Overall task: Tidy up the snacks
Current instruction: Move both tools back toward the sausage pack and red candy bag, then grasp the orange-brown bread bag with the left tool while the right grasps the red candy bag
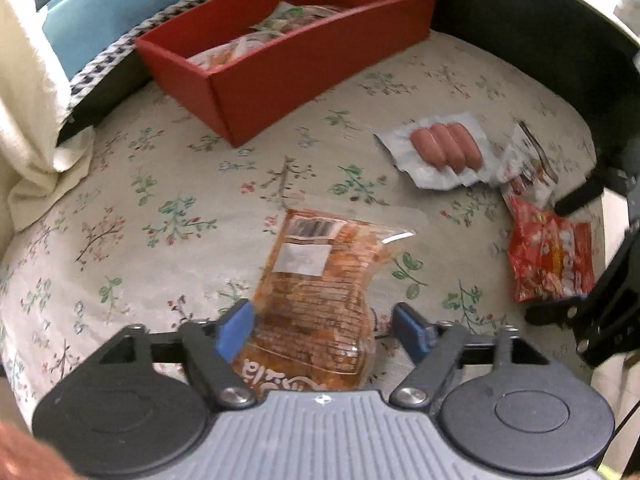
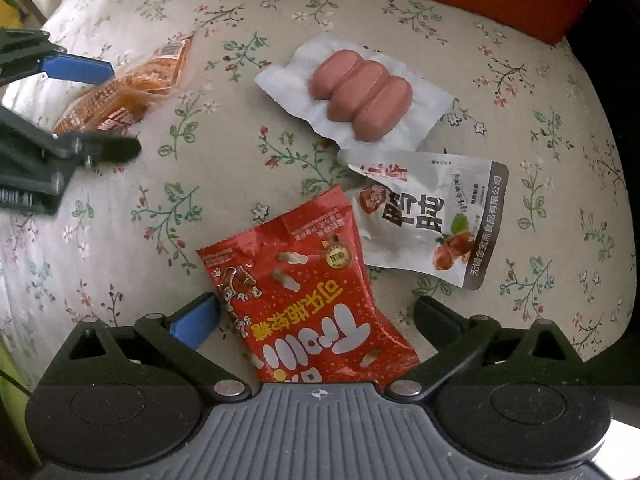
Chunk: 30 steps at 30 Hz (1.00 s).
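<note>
An orange snack packet [image 1: 316, 280] lies on the floral cloth, its near end between the open jaws of my left gripper [image 1: 324, 330]; it also shows in the right wrist view [image 2: 128, 88]. A red candy bag [image 2: 308, 292] lies between the open jaws of my right gripper [image 2: 316, 316]; it also shows in the left wrist view [image 1: 550, 256]. A pack of three sausages [image 2: 360, 94] and a white-grey pouch [image 2: 432, 220] lie beyond it. A red box [image 1: 288, 52] at the back holds several packets.
The floral cloth [image 1: 160, 208] covers a round table with a dark rim [image 1: 560, 40]. A cream cloth [image 1: 36, 120] and a blue chair back [image 1: 100, 12] stand at the left. The left gripper [image 2: 94, 108] appears at the left of the right wrist view.
</note>
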Motion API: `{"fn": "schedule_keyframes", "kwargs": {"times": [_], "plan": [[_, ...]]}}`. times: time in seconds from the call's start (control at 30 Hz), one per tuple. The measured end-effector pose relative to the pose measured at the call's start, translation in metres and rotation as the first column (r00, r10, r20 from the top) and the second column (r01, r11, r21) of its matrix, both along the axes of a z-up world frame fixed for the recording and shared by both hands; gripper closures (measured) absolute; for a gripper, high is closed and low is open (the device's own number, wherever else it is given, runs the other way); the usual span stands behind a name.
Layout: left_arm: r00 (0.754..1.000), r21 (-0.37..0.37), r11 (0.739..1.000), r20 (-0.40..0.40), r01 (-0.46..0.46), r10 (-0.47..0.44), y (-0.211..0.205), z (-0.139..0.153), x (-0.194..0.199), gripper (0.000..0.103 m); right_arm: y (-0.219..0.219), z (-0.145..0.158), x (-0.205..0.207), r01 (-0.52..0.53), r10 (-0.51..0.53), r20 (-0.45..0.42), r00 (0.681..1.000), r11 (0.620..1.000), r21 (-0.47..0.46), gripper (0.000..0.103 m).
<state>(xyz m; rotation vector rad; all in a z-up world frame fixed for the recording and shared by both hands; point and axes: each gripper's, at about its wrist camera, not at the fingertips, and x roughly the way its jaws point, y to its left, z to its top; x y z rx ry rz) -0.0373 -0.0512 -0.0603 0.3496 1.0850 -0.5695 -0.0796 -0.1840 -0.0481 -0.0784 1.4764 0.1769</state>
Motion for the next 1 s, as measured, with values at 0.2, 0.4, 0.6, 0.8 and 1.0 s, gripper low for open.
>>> {"fn": "schedule_keyframes", "kwargs": {"times": [0.2, 0.4, 0.6, 0.8, 1.0], "plan": [[1.0, 0.003, 1.0, 0.016, 0.009, -0.009, -0.002, -0.003, -0.002, 0.022, 0.014, 0.01, -0.004, -0.05, 0.05, 0.034, 0.998, 0.999, -0.011, 0.011], [1.0, -0.02, 1.0, 0.029, -0.006, 0.007, 0.002, 0.007, -0.003, 0.058, 0.016, 0.022, -0.001, -0.042, 0.042, 0.023, 0.999, 0.999, -0.005, 0.034], [0.999, -0.053, 0.998, 0.022, -0.025, 0.026, 0.006, 0.015, -0.004, 0.066, 0.023, 0.031, 0.003, 0.027, -0.032, 0.097, 0.995, 0.998, 0.051, 0.037], [0.997, -0.094, 0.993, 0.017, -0.075, 0.077, 0.014, 0.022, 0.0, 0.072, 0.032, 0.043, 0.023, 0.089, -0.112, 0.204, 0.973, 0.989, 0.12, 0.037], [0.988, -0.129, 0.982, 0.048, -0.138, 0.145, 0.026, 0.034, 0.009, 0.078, 0.035, 0.054, 0.04, 0.088, -0.108, 0.275, 0.955, 0.993, 0.084, 0.038]]}}
